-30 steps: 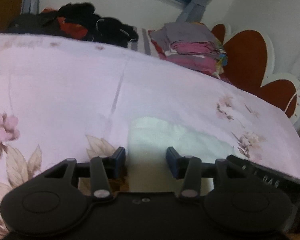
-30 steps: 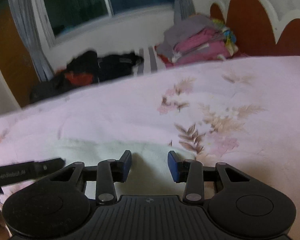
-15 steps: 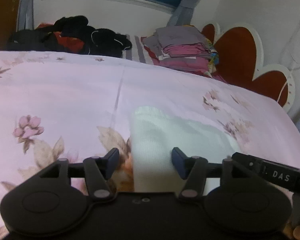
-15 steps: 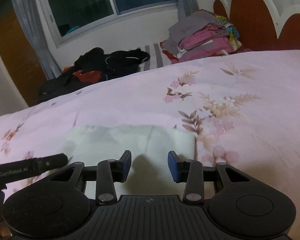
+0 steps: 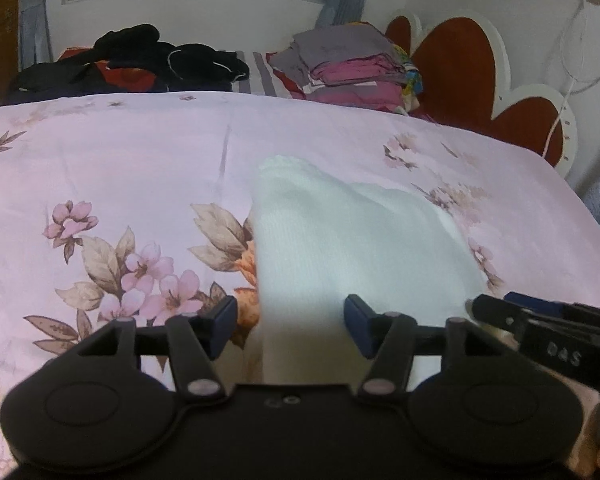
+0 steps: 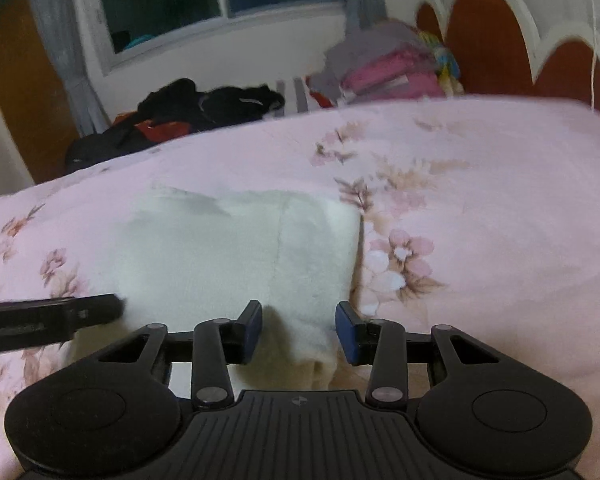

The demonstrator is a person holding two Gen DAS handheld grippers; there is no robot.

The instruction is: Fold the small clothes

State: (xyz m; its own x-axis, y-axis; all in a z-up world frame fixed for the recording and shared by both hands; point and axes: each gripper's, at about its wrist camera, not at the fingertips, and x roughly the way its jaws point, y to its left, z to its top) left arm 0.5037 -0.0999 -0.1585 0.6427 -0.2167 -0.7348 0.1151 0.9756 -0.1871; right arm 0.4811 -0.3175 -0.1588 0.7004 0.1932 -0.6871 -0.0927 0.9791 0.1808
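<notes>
A white knit garment lies folded flat on the pink floral bed cover. My left gripper hovers over its near left edge, jaws open, with cloth below the gap and no pad touching it. In the right wrist view the same garment spreads to the left. My right gripper stands open above its near right corner, pads clear of the cloth. The right gripper shows at the right edge of the left wrist view. The left gripper shows at the left edge of the right wrist view.
At the far side of the bed lie a heap of black and red clothes and a stack of folded grey and pink clothes. A red and white scalloped headboard stands at the right. A window with grey curtains is behind.
Both grippers have drawn back and risen from the garment, so more of it shows in each view. The left jaws have widened. The right jaws kept their width.
</notes>
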